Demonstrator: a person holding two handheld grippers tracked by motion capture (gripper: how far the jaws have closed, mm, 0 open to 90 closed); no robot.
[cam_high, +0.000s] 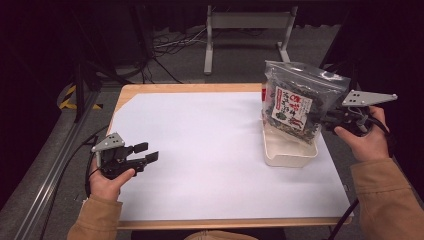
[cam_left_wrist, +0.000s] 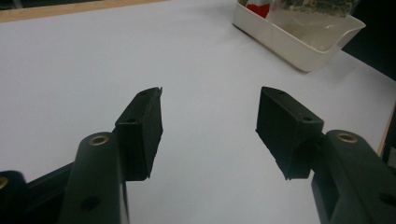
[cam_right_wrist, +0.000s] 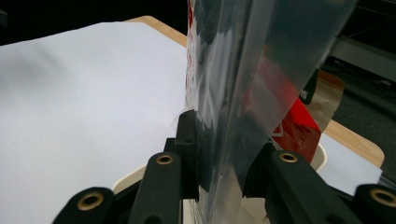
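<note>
Currently my right gripper (cam_high: 324, 121) has its fingers (cam_right_wrist: 187, 140) pinched on the edge of the bag (cam_high: 296, 102), a clear zip pouch of dark dried stuff with a red-and-white label. Seen from above, the bag stands upright with its bottom inside the white tray (cam_high: 290, 155) at the right side of the tabletop (cam_high: 200, 150). Whether the bottom already rests on the tray floor or hangs just above it, I cannot tell; the bag leans slightly and its foot is hidden behind the rim. In the right gripper view the film runs straight up between the two pads, so the grip is firm and the bag's weight may be partly on me.

My left gripper (cam_high: 146, 152) holds nothing. Its fingers (cam_left_wrist: 142, 133) stand moderately wide over bare white tabletop, well apart from the tray, which shows far off in the left gripper view.

Judgement on progress: the bag seems to be going into the tray, and that part looks nearly done. Left to do: settle it fully, check it stays put, then release. If let go while leaning, it could tip over the low rim.
</note>
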